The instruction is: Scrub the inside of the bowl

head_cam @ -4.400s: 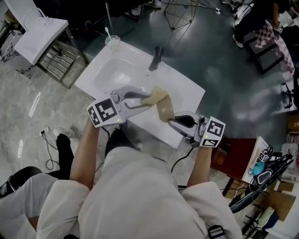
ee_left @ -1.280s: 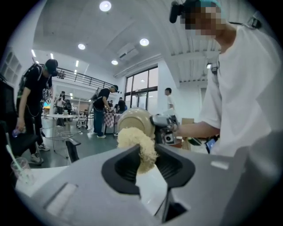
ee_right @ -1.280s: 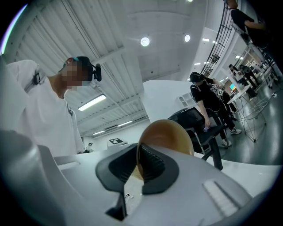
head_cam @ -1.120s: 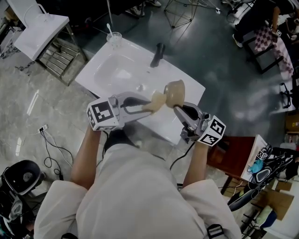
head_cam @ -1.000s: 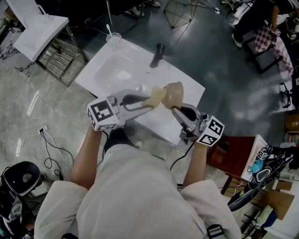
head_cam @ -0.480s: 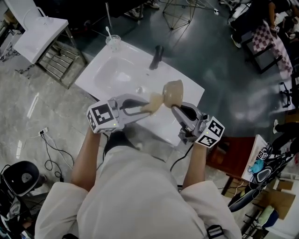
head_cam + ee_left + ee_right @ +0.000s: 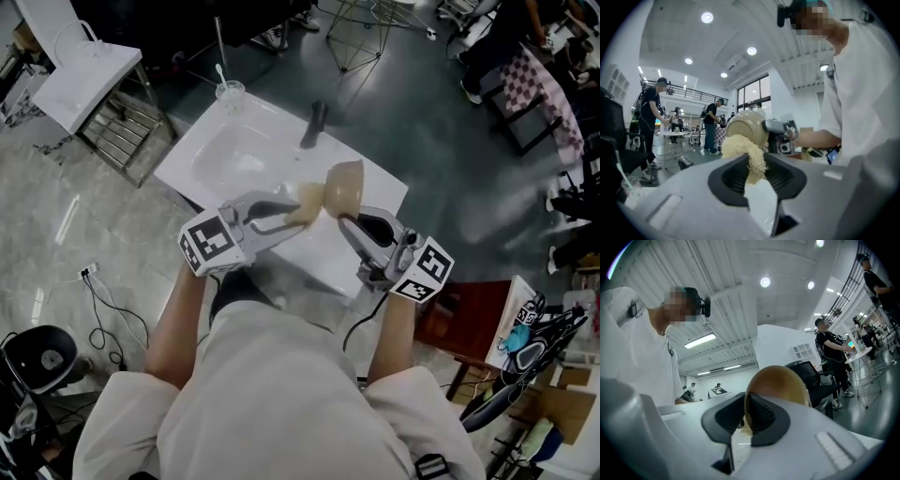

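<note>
Holding both at frame centre, we log: left gripper [image 7: 294, 212] clamped on scrub pad [image 7: 310, 198] — right gripper [image 7: 344, 221], jaws opening, bowl [image 7: 345, 181] rim between them — above white sink [image 7: 230, 155].

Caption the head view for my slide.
Above a white sink, left gripper holds a scrubber against a tan bowl, its rim between the right gripper's opening jaws.

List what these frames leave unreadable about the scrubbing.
- Where the sponge meets the bowl: left gripper view, the sponge itself covers it; head view, too small.
- Bowl's inside: right gripper view shows only its outer wall.
- Cup contents by the sink: head view, too small.
</note>
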`<state>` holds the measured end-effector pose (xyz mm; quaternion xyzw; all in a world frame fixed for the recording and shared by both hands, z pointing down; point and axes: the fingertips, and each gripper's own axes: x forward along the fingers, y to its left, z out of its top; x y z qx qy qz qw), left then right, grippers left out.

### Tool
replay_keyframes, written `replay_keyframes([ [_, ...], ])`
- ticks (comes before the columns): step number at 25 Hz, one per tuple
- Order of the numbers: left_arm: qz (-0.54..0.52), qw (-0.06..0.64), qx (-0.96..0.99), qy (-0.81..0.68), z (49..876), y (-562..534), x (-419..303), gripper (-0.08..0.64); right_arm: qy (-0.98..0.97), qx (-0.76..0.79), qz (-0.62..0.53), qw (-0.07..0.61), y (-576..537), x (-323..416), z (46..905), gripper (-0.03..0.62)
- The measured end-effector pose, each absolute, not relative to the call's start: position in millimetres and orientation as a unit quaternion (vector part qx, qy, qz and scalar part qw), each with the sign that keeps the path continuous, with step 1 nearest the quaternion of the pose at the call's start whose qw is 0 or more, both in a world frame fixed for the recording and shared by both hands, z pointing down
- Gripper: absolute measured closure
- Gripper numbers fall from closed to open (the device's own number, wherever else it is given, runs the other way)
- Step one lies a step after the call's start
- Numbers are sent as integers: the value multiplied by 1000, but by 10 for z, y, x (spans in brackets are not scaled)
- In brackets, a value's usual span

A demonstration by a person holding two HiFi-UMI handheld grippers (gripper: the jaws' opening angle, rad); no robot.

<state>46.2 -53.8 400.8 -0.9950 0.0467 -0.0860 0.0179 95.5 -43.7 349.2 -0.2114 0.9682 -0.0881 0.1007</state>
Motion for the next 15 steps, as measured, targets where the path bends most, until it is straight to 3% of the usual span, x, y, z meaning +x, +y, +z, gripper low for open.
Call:
replay_keyframes([
  [4, -22, -9, -999, 29, 3785, -381, 393, 462, 963, -232, -89, 106, -444, 1010, 3487, 574],
  [10, 4, 10, -995, 99, 3589, -442, 281, 460, 938, -318, -81, 109, -464, 1026, 3405, 574],
  [15, -29, 52, -980, 192, 3541, -545, 182, 460, 913, -405, -50, 20, -512, 980, 3434, 574],
])
